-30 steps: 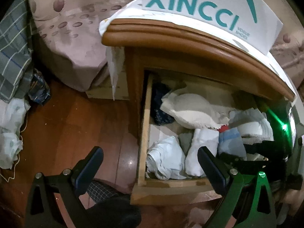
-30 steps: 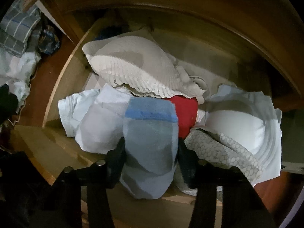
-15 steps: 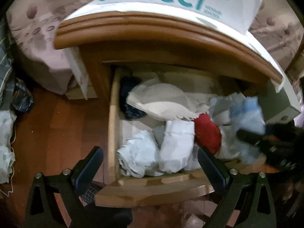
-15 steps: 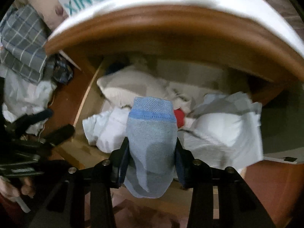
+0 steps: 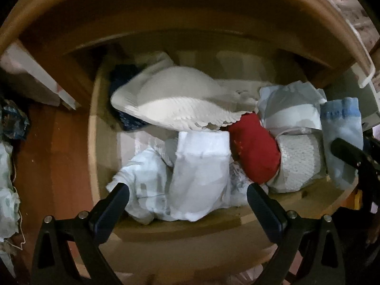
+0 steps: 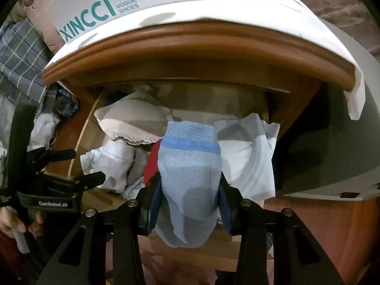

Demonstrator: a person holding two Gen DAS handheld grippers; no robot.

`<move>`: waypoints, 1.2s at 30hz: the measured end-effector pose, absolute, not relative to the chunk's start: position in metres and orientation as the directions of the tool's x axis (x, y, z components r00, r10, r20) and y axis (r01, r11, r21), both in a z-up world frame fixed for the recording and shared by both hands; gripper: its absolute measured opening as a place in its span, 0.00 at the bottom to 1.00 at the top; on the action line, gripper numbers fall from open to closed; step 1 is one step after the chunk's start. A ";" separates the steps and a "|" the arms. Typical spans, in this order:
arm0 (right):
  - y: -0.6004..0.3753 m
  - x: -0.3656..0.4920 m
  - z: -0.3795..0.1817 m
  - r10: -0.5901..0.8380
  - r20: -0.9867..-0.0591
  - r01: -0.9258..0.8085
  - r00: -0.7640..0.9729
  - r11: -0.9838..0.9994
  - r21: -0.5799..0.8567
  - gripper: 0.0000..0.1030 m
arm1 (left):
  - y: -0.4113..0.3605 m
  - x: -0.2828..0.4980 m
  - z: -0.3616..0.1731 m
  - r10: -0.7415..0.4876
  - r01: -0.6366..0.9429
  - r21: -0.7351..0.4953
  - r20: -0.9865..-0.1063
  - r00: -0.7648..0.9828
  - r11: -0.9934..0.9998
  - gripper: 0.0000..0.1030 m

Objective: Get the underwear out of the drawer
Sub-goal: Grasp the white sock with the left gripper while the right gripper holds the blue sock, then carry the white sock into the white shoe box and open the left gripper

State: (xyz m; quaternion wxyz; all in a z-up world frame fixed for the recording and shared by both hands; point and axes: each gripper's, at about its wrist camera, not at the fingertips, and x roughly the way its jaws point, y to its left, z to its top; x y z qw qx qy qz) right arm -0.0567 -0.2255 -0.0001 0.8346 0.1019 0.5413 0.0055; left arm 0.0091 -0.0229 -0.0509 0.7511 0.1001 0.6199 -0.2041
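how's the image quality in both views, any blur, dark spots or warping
Left wrist view: dim and yellowish, deep shadow under the nightstand top, white lace bra motion-smeared, strong fisheye bowing of the drawer front. Right wrist view: brighter, the light blue underwear sharp in the right gripper, shoe box lettering softened, edges curved.

Both wrist views look down; drawer point(image 5: 102, 123) shared.

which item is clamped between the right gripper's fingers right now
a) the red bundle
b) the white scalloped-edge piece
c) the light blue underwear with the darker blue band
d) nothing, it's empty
c: in the right wrist view the right gripper has its pads pressed on both sides of the light blue underwear, while the red bundle and the white scalloped-edge piece lie in the drawer.
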 end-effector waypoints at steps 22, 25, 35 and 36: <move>-0.236 -0.055 -0.015 0.126 -0.885 0.135 0.448 0.969 0.206 0.39 | -0.030 0.011 -0.060 -0.192 0.331 -0.162 -0.980 0.060 0.930 0.42; -0.237 -0.056 -0.015 0.127 -0.884 0.137 0.450 0.968 0.209 0.39 | -0.026 0.007 -0.044 -0.204 0.339 -0.164 -0.975 0.084 0.926 0.42; -0.242 -0.058 -0.016 0.126 -0.884 0.152 0.450 0.965 0.214 0.39 | -0.010 -0.008 0.038 -0.260 0.390 -0.168 -0.946 0.195 0.905 0.42; -0.242 -0.058 -0.015 0.127 -0.884 0.152 0.451 0.964 0.217 0.39 | -0.008 -0.008 0.048 -0.267 0.395 -0.169 -0.941 0.210 0.903 0.42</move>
